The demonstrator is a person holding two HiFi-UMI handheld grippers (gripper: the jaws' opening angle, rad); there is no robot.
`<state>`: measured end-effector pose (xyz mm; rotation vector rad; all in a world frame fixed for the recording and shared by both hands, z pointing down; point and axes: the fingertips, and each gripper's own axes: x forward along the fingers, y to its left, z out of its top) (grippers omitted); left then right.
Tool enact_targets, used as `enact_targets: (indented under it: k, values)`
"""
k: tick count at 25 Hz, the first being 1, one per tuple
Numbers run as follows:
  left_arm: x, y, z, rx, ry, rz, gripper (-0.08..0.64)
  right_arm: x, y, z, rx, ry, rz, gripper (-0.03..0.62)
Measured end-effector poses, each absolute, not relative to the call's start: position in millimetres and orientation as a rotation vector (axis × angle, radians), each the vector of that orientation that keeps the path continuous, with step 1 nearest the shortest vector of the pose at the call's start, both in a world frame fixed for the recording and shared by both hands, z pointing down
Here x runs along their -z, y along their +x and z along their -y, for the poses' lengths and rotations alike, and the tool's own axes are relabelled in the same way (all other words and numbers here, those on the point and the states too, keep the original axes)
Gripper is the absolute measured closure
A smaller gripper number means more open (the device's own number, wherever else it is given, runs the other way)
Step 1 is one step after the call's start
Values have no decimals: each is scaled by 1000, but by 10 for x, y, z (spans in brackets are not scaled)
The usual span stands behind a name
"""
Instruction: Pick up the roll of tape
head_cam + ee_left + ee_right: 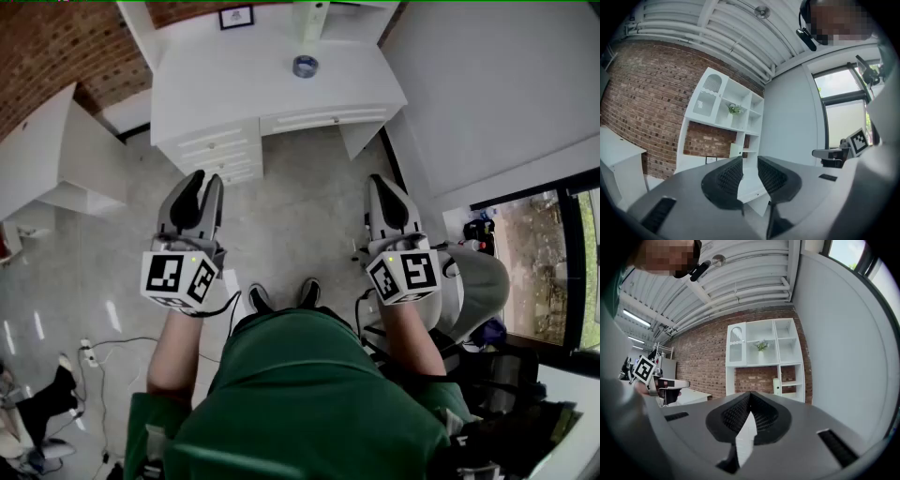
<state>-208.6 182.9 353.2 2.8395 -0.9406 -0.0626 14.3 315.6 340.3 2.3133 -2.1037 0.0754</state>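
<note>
Lying flat near the back edge of the smooth white worktop (225, 94), the round grey roll of tape (305, 66) is far from both grippers. The left gripper (204, 180) holds its ribbed black fingers apart and empty; the right gripper (380, 183) fingers are pressed together.

- No word, brand name or number can be read in any of the views.
- The left marker cube (178, 278) on the left gripper (207, 183) bears black-and-white square patterns, a code rather than letters. One of its faces also shows in the right gripper view (645, 369).
- The right marker cube (405, 275) on the right gripper (380, 183) carries the same kind of pattern, and one face shows in the left gripper view (859, 140).
- A small framed picture (236, 17) stands at the back of the white desk (244, 84). Any print on it is too small to read.
</note>
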Motion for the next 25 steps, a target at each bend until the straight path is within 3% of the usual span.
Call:
enact_targets:
  k: [12,18,25]
  values:
    - [-3422,-1323,-2361,39,2861,966,448,-3413,933,-3652,-55,2361,2093,563]
    - [-3311,-1095,-2524,59,2863,1018,432,-3276,1135,-3783,-11,2320,2149,492]
    - [-3304,-832,-2775,61,2849,1058,411,-3219,1417,-3992,7,2278,2205,463]
